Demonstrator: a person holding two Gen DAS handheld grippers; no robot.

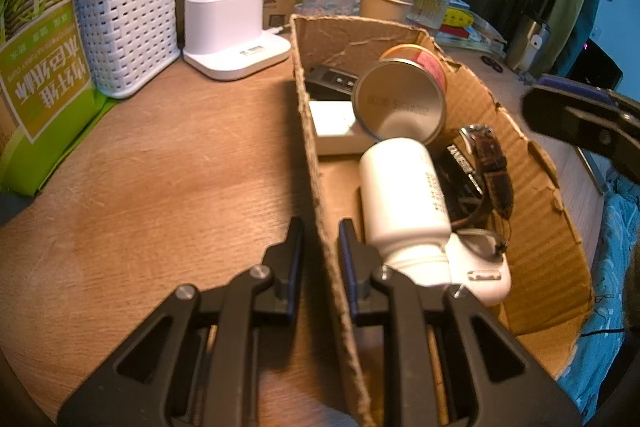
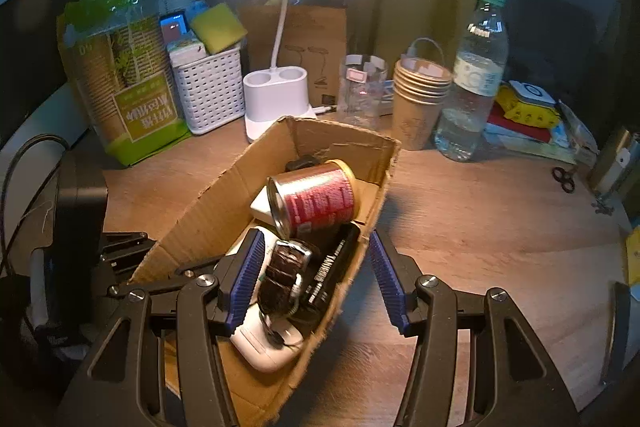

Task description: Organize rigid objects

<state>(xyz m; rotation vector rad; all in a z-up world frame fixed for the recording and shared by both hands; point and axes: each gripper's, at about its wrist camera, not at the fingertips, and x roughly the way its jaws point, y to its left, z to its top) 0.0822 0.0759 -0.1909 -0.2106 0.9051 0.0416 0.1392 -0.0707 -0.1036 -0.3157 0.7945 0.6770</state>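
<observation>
The left hand-held gripper is pinching the ragged left wall of the open brown corrugated cardboard box between nearly closed jaws, apparently steadying it on the wood-grain surface. The right hand-held gripper is hovering half-open and empty, straddling the box's right wall at about 6 o'clock. Inside, a smooth white plastic bottle, a shiny red-labelled metal can tipped at 12 o'clock and a brown leather-strapped watch are lying heaped together.

Left wrist view close over cardboard box left wall, right wrist view over its right wall, both facing desk clutter
</observation>
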